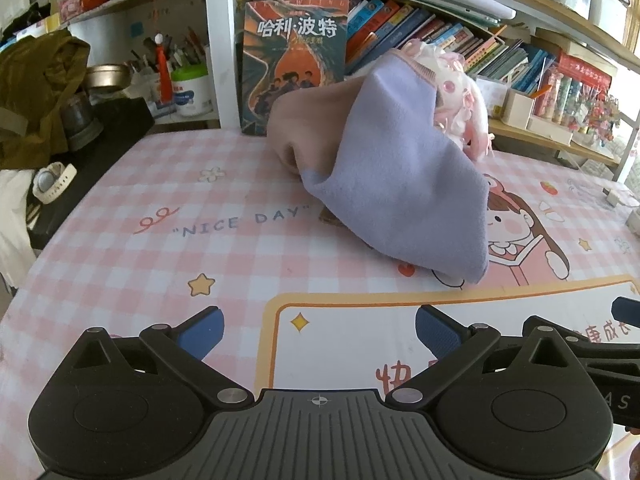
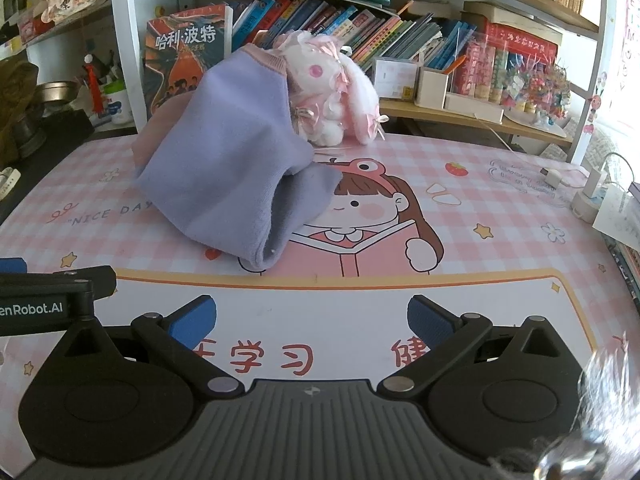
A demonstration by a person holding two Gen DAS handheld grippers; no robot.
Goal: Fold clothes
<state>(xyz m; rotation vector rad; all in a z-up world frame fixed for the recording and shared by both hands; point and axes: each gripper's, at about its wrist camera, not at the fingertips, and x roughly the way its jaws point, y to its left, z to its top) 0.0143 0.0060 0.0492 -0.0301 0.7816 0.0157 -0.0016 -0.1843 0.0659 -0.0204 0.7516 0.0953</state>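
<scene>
A lilac and pink garment (image 1: 396, 184) lies crumpled in a heap on the pink checked desk mat (image 1: 160, 264), propped up against a plush rabbit (image 1: 460, 92). In the right wrist view the garment (image 2: 236, 176) drapes from the plush rabbit (image 2: 332, 92) down onto the desk mat (image 2: 500, 248). My left gripper (image 1: 318, 334) hovers open near the front of the mat, well short of the garment, with nothing between its blue pads. My right gripper (image 2: 310, 322) is open too, beside the left one, also short of the cloth.
A tall book (image 1: 294, 64) leans on the white shelf post behind the garment. Rows of books (image 2: 360, 32) fill the shelf. A charger and cable (image 2: 556, 176) lie at the right. A watch (image 1: 52, 182) and dark clutter sit at the left edge.
</scene>
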